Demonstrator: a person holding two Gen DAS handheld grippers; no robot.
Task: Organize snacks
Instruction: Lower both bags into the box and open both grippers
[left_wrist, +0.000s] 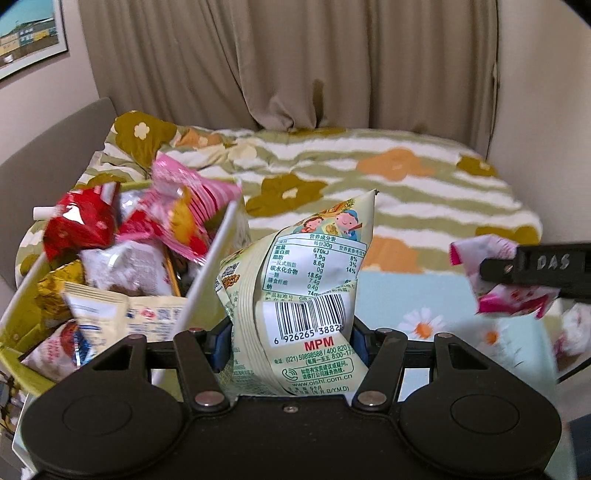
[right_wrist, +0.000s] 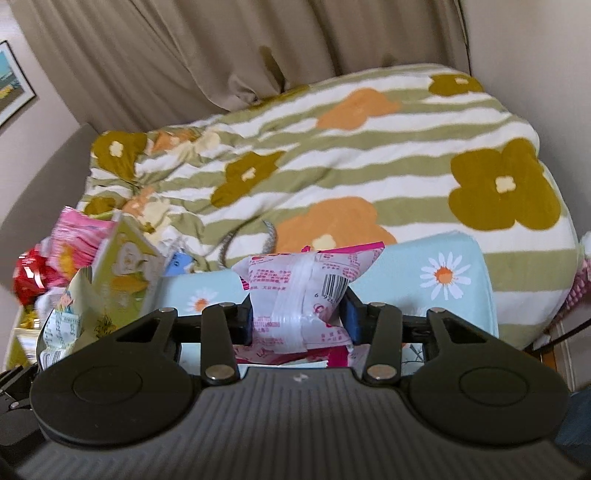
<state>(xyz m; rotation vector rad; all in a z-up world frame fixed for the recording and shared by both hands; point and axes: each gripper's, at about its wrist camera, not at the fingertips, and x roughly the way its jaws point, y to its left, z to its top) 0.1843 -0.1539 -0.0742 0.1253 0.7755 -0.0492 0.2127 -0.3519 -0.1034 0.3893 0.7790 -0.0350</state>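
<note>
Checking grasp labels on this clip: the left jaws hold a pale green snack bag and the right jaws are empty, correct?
Not quite. The left gripper does hold the pale green snack bag, but the right gripper is not empty: its jaws are shut on a pink-and-white snack packet, as the right wrist view shows.

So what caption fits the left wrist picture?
Left hand-held gripper pinches a pale green snack bag beside the full snack box.
</note>
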